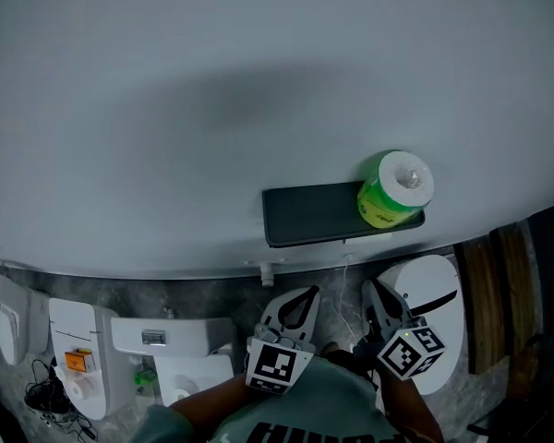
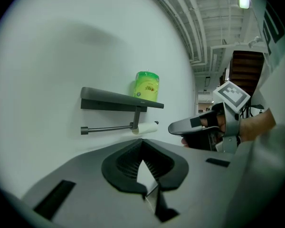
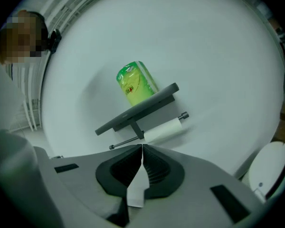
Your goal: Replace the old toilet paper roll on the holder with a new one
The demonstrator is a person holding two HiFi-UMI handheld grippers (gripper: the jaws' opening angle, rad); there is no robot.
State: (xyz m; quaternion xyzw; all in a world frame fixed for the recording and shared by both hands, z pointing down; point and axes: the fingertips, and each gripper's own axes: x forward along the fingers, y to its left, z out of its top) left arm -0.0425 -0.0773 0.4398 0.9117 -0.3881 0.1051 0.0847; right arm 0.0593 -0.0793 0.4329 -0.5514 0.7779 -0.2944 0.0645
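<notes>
Risk, closed jaws: as I judge it, neither gripper can take a roll until it opens. Pushed in shut, the tips would only knock the old roll (image 3: 164,129) along the holder bar (image 2: 107,128).
Risk, old roll: it looks thin and nearly used up, so a hard pinch could crush it. A pull that does not run along the bar toward its knobbed free end would probably jam it.
Risk, new roll: the new roll (image 1: 395,187), in green wrap, stands upright at the right end of the shelf (image 1: 305,215), close to the edge. A bump from a gripper working underneath could tip it off toward the toilet (image 1: 439,307) below.
Risk, crowding: the two grippers sit side by side near the holder and could foul each other.
Left gripper (image 2: 142,144): jaws closed tip to tip with nothing between them. It touches nothing, is clear of the wall (image 1: 166,109), and points toward the holder.
Right gripper (image 3: 142,148): jaws fully closed and empty. It touches nothing and is aimed just below the old roll.
Where the task's thing is: the old roll is on the bar under the shelf, between the bracket and the knobbed end, not yet taken off.
</notes>
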